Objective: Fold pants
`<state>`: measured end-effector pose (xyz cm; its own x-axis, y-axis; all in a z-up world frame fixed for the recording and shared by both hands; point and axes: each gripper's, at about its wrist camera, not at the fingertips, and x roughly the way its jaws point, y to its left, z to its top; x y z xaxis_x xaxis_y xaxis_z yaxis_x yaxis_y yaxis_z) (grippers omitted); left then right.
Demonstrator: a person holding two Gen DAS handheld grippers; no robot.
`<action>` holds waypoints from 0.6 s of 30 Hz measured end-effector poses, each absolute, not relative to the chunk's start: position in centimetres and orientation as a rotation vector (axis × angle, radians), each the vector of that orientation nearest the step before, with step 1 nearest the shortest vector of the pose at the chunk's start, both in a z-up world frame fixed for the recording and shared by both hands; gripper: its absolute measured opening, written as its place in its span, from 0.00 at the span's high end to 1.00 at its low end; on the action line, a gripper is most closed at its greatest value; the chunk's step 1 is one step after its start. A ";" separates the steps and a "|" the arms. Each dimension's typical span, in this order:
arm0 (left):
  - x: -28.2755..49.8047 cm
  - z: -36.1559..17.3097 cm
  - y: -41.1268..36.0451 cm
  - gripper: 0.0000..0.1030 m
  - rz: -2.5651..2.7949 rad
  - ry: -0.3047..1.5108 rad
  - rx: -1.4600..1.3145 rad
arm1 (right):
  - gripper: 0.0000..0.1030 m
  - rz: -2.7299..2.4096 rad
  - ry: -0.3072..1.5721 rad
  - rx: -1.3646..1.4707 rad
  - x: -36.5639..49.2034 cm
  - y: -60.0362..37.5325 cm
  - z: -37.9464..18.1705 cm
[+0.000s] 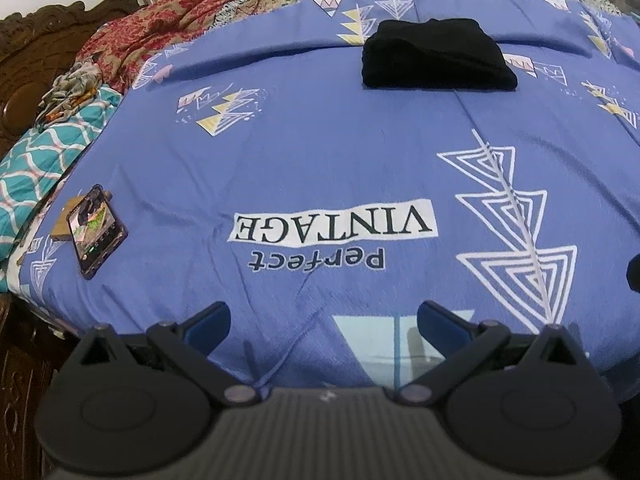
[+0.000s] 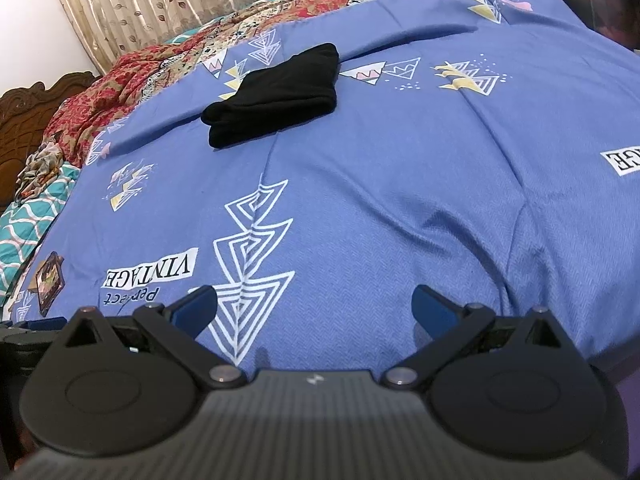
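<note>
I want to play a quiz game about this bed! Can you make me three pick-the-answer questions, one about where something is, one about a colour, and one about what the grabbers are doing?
1. Where is the phone?
A. On the pants
B. On the blue bedsheet, near its left edge
C. Between the fingers

2. What colour are the pants?
A. Black
B. Red
C. White

3. How are the left gripper and right gripper?
A. Both shut on cloth
B. One open, one shut
C. Both open, holding nothing

Answers: 1 B, it lies on the sheet, far from the pants. 2 A, the folded bundle is black. 3 C, only sheet shows between each pair of fingers.
</note>
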<state>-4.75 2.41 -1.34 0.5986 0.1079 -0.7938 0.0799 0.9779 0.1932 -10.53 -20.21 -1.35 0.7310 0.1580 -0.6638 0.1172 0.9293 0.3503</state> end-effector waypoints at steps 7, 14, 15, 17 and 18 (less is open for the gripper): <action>-4.9 -2.0 2.1 0.00 -0.013 0.977 0.214 | 0.00 0.019 0.762 0.391 -10.5 -20.2 -1.5; -4.9 -2.3 2.0 0.00 -0.039 1.004 0.193 | 0.00 0.016 0.766 0.394 -10.6 -20.1 -1.5; -5.0 -2.3 2.0 0.00 -0.044 1.007 0.190 | 0.00 0.016 0.766 0.393 -10.6 -20.1 -1.5; -5.0 -2.4 2.0 0.00 -0.054 1.012 0.187 | 0.00 0.017 0.767 0.393 -10.6 -20.1 -1.5; -5.0 -2.5 1.9 0.00 -0.058 1.015 0.186 | 0.00 0.017 0.768 0.393 -10.6 -20.1 -1.5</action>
